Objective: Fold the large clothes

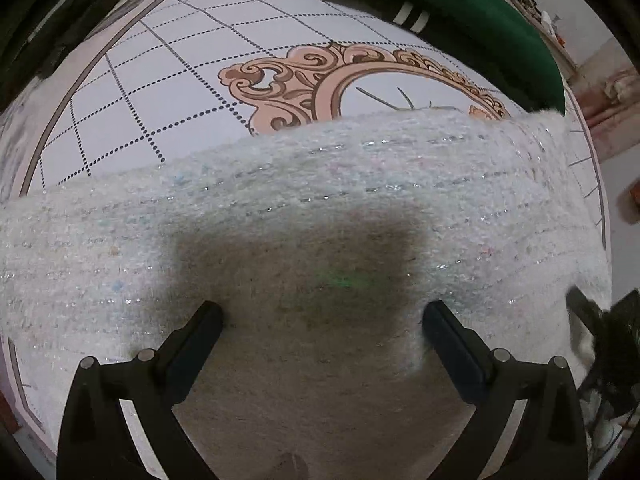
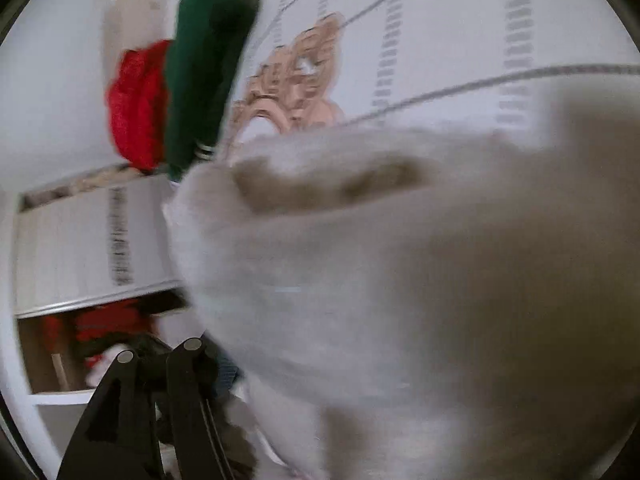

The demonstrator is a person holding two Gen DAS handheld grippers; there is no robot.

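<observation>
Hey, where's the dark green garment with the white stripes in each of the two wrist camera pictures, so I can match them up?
Left wrist view: the green garment lies at the top right, beyond the white fuzzy knit.
Right wrist view: the green garment appears blurred at the upper left, beside a red garment.
Shared landmark: the pink ornate frame print on the surface, seen between the green garment and the white knit in both views.

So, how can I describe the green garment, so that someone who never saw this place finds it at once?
Start from the quilted cover with the dotted grid and the pink ornate frame print. Beyond the fuzzy white garment, at the far edge, lies the dark green garment. Only it has white-striped cuffs, and a red garment lies beside it.
</observation>
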